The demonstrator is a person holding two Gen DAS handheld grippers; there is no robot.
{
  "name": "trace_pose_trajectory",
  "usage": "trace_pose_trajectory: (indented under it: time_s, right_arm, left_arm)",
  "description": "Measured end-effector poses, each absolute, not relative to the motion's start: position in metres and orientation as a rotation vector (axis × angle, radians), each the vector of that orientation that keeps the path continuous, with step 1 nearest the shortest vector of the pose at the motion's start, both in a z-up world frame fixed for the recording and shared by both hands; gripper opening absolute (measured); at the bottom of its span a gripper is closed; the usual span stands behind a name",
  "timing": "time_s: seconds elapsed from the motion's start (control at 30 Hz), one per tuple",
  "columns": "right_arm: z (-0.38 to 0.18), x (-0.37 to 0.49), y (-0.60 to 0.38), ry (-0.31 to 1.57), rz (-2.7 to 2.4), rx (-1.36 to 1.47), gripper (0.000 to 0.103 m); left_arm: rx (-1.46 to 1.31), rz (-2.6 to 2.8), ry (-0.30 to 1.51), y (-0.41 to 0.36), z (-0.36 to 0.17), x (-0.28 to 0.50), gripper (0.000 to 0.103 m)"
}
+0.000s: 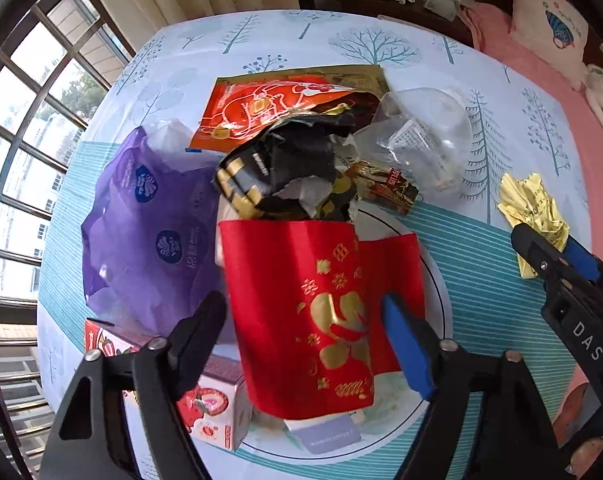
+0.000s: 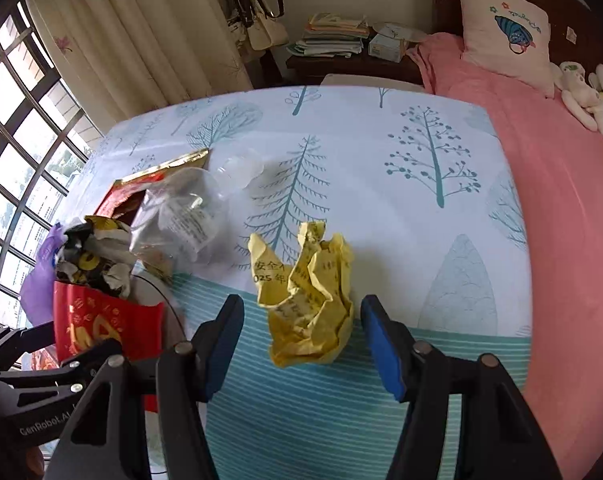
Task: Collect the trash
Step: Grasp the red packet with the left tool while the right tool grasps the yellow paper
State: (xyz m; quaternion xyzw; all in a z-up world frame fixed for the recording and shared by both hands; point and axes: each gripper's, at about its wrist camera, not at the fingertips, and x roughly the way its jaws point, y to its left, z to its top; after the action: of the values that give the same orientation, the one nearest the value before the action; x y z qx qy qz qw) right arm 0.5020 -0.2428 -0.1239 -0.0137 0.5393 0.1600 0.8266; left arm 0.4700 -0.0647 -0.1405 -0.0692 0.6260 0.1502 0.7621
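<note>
In the left wrist view, the left gripper (image 1: pixel 305 336) straddles a red packet (image 1: pixel 301 312) lying atop the trash pile on a white plate (image 1: pixel 437 276); its jaws are released, neither pad pressing the packet yet. The packet's long axis runs near to far, its open mouth toward the far side. In the right wrist view, the right gripper (image 2: pixel 301 340) hangs just near a crumpled yellow paper (image 2: pixel 307 284) on the tablecloth (image 2: pixel 381 152), right of the pile, jaws apart and empty. The step appears to be reaching; next, each should probably lower and clench.
</note>
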Motion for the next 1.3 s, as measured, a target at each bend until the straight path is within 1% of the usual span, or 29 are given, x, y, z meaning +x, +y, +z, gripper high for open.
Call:
trace_pose_trajectory:
  time_s: [0.03,0.07,0.1,0.13,0.2,0.23,0.37,0.57,0.7,0.93,1.03,1.3]
  right_arm:
    - [-0.126,0.501,-0.243,1.152,0.347,-0.031,0.039]
    - [-0.127,0.500,-0.243,1.150,0.354,-0.026,0.037]
    - [-0.127,0.500,-0.244,1.147,0.358,-0.023,0.035]
    - [-0.126,0.498,-0.245,1.147,0.365,-0.017,0.034]
    - [-0.124,0.492,-0.248,1.151,0.369,-0.007,0.033]
    - [-0.123,0.490,-0.250,1.151,0.374,0.001,0.033]
    - [-0.114,0.477,-0.254,1.141,0.405,0.024,0.032]
    - [-0.100,0.449,-0.255,1.132,0.454,0.059,0.032]
    - [-0.093,0.433,-0.248,1.127,0.475,0.054,0.031]
    - [-0.096,0.411,-0.240,1.143,0.488,0.058,0.032]
    - [-0.099,0.404,-0.239,1.151,0.494,0.055,0.032]
    - [-0.101,0.391,-0.235,1.162,0.505,0.052,0.032]
  left_arm:
    - [-0.135,0.329,1.362,-0.066,-0.141,0.470,0.069]
    - [-0.116,0.336,1.355,-0.067,-0.139,0.469,0.063]
    - [-0.099,0.339,1.348,-0.069,-0.138,0.469,0.059]
    - [-0.088,0.335,1.344,-0.071,-0.137,0.469,0.053]
    - [-0.087,0.336,1.340,-0.071,-0.135,0.468,0.050]
    - [-0.092,0.336,1.336,-0.071,-0.133,0.467,0.044]
    - [-0.112,0.315,1.315,-0.071,-0.122,0.459,0.034]
    - [-0.152,0.244,1.281,-0.071,-0.103,0.441,0.033]
    - [-0.181,0.186,1.289,-0.068,-0.101,0.430,0.033]
    - [-0.192,0.135,1.307,-0.066,-0.106,0.413,0.036]
    - [-0.211,0.132,1.317,-0.063,-0.107,0.406,0.042]
    - [-0.198,0.136,1.328,-0.059,-0.109,0.393,0.043]
